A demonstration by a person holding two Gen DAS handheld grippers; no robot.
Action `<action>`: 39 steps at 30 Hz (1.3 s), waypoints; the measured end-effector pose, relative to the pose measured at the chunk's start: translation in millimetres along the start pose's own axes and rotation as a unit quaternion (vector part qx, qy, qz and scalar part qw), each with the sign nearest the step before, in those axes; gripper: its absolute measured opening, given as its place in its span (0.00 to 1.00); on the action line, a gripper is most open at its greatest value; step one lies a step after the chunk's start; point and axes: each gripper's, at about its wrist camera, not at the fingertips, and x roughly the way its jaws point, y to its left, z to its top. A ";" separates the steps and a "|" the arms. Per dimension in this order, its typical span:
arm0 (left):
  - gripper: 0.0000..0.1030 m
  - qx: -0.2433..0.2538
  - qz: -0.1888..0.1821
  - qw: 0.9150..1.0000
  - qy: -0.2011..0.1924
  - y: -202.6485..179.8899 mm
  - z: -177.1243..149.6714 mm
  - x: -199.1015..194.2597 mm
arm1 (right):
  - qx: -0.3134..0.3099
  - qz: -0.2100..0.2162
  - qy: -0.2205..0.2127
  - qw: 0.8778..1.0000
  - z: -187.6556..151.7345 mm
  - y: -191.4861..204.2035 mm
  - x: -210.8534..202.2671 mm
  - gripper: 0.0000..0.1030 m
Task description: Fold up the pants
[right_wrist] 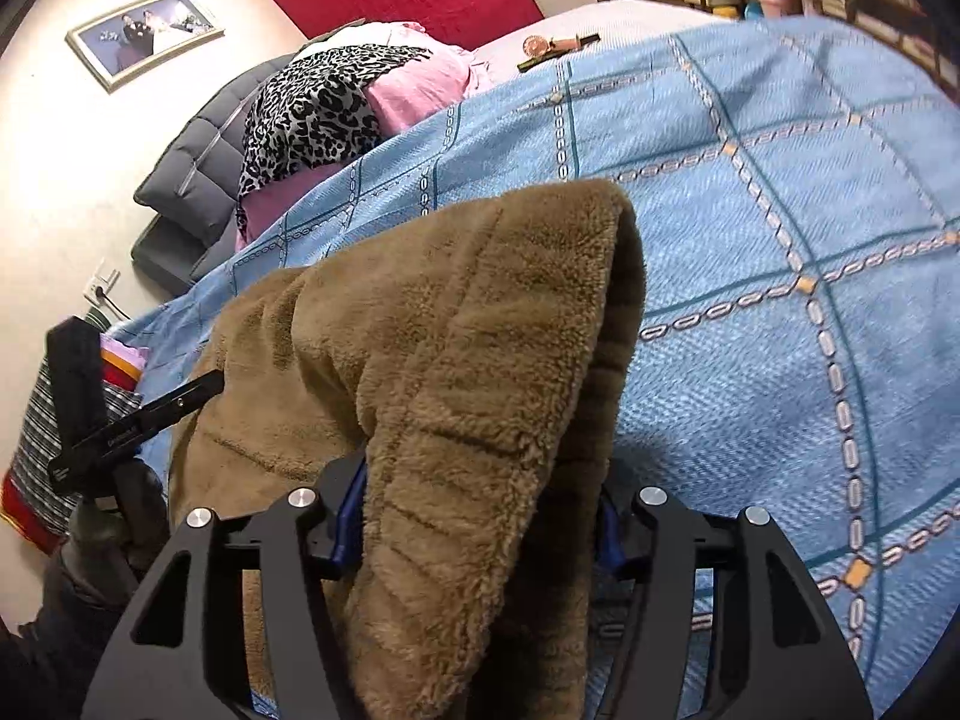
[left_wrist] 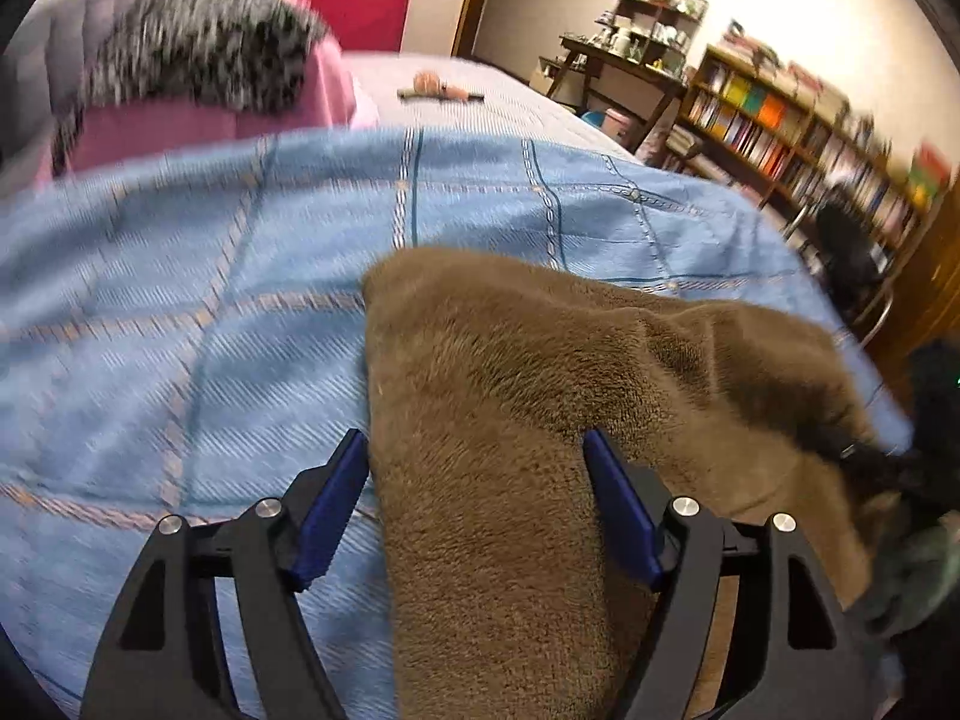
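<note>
The brown fleece pants point(left_wrist: 510, 408) lie on the blue checked bedspread point(left_wrist: 210, 300) of the bed, a bunched length running from the near edge away toward the far side, so the long axis points roughly along the way both grippers face. In the left wrist view the left gripper point(left_wrist: 477, 504) straddles the near end: its jaws stand wide, the blue pads clear of the fleece on either side, gripping nothing, with the cloth's left edge just beside the left pad. In the right wrist view the right gripper point(right_wrist: 480, 516) has a thick fold of the pants rising between its jaws and draping over them; the fleece hides the pads, so I cannot tell whether they press on it or have let go. Both grippers sit at the near end, so neither looks clearly nearer. Only the right view shows the fold's rounded far tip and the left gripper as a black bar at the pants' left edge; only the left view shows bare pads.
</note>
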 end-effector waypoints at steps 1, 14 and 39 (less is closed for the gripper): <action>0.72 0.014 0.012 1.000 -0.005 -3.2 -0.1 -0.5 | 0.000 -0.004 -0.004 1.000 -0.7 0.8 -2.2 0.57; 0.72 0.057 0.064 0.996 -0.020 -14.4 0.1 -6.8 | -0.092 -0.158 -0.082 0.980 -11.9 29.9 -40.8 0.58; 0.81 0.106 0.139 0.984 -0.028 -45.1 -14.4 -14.1 | -0.031 -0.207 -0.049 0.977 -22.3 -26.2 7.5 0.77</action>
